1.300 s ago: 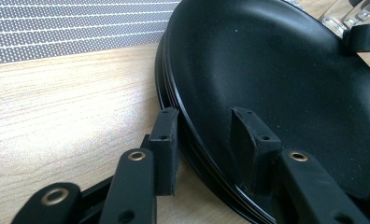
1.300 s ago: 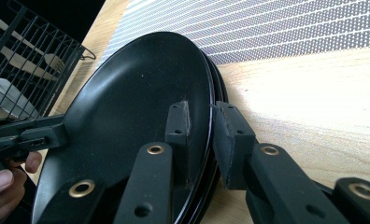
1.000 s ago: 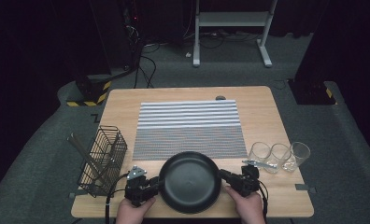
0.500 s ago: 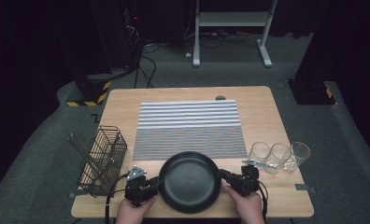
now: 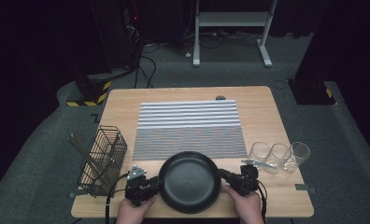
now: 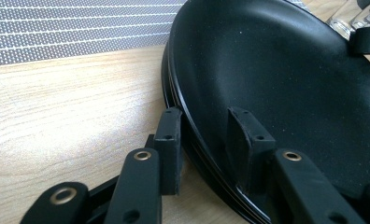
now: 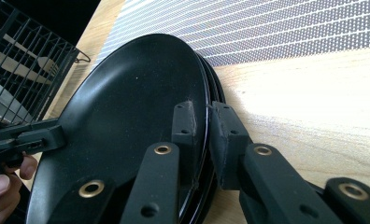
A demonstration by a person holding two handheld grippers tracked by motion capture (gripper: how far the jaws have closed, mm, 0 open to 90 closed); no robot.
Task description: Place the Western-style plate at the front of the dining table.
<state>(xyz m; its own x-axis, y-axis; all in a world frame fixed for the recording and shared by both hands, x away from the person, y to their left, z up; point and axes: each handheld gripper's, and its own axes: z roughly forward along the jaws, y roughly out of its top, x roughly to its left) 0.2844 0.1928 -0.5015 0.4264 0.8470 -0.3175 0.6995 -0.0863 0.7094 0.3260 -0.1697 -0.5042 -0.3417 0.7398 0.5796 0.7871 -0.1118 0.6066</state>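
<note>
A stack of black plates (image 5: 189, 181) lies at the table's front edge, between my two grippers. My left gripper (image 5: 156, 185) holds its left rim. In the left gripper view the plates (image 6: 286, 79) sit between the jaws of my left gripper (image 6: 206, 116), one finger under the rim and one inside the top plate. My right gripper (image 5: 223, 177) grips the right rim. In the right gripper view my right gripper (image 7: 202, 109) pinches the rim of the plates (image 7: 127, 112) tightly. Across them the left gripper (image 7: 33, 137) shows, with a hand (image 7: 1, 186) behind it.
A striped placemat (image 5: 188, 128) covers the middle of the wooden table (image 5: 267, 116), just beyond the plates. A black wire basket (image 5: 103, 158) with cutlery stands at the front left. Three clear glasses (image 5: 279, 156) stand in a row at the right.
</note>
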